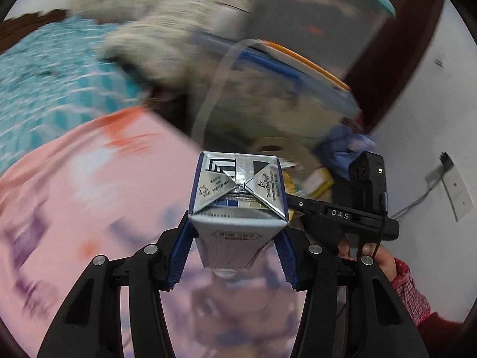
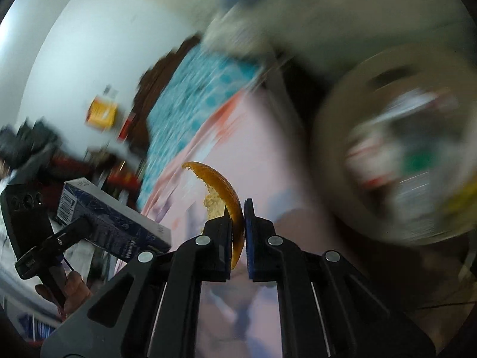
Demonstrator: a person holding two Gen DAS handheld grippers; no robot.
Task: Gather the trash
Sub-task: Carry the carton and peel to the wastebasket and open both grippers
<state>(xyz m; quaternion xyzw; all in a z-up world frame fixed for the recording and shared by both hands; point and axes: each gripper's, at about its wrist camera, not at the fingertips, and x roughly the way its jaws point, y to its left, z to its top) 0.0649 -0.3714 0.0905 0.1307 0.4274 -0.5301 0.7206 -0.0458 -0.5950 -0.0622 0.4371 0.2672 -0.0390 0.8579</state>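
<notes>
My left gripper (image 1: 237, 238) is shut on a blue and silver drink carton (image 1: 237, 200), held in the air with its folded end facing away. The carton also shows at the left of the right wrist view (image 2: 110, 217). My right gripper (image 2: 238, 223) is shut on a curved piece of orange peel (image 2: 222, 191) that sticks up from between the pads. A round beige trash bin (image 2: 331, 137) with mixed wrappers inside is at the right of the right wrist view, blurred. The right gripper's body (image 1: 363, 200) shows just right of the carton in the left wrist view.
A bed with a pink printed sheet (image 1: 89, 197) lies under both grippers, with a teal patterned cover (image 1: 53, 83) and a grey blanket (image 1: 167, 47) beyond. A white wall with a socket (image 1: 456, 188) is at right. Stacked plastic boxes (image 1: 313, 29) stand behind.
</notes>
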